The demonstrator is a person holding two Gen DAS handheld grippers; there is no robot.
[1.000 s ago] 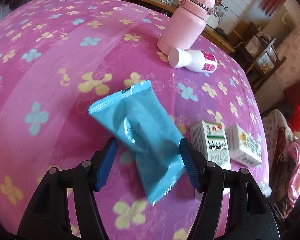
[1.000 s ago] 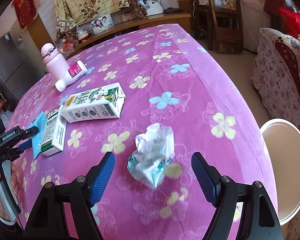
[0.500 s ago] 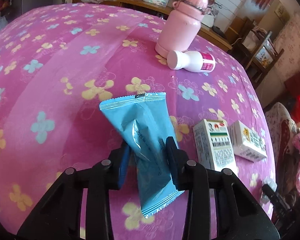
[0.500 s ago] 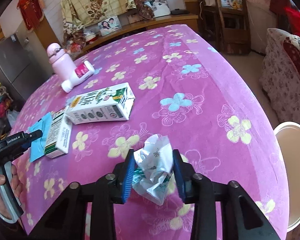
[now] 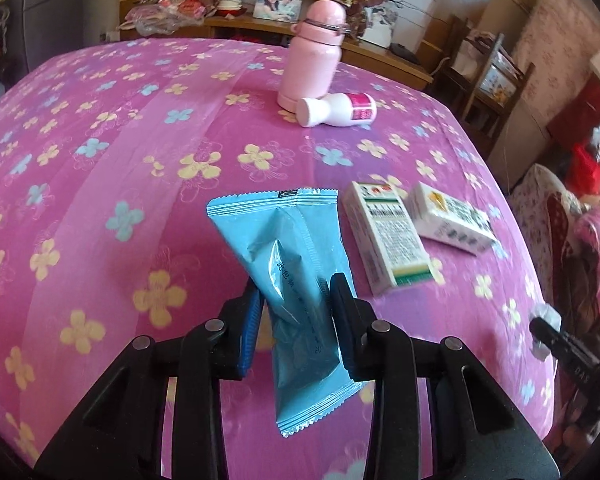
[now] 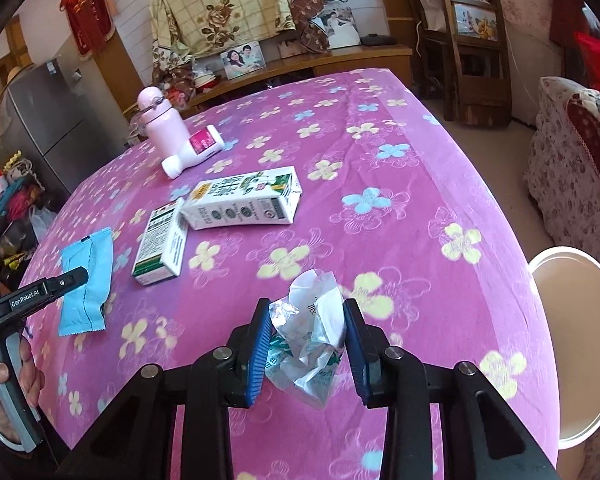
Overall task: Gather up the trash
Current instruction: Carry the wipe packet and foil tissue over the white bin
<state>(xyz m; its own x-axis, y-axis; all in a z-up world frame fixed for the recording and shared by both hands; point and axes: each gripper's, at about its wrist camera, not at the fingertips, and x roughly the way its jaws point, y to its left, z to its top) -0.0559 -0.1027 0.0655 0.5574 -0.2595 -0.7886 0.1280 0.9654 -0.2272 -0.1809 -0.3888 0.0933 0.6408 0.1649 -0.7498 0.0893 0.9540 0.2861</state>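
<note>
Left gripper point(image 5: 296, 312) just clamped flat blue foil packet point(image 5: 296, 264); right gripper point(image 6: 305, 340) just clamped crumpled silver-white wrapper point(image 6: 310, 340). 2 pieces lifted, bin next.

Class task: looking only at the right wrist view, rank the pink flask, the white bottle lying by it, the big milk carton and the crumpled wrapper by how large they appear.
1. Crumpled wrapper, though it is nearest the camera.
2. Milk carton, close to it in apparent size.
3. Pink flask.
4. White bottle, about the flask's size; unsure.

Both tongs newly clamped: blue wrapper point(image 5: 296, 280), crumpled wrapper point(image 6: 310, 332), now raised.
</note>
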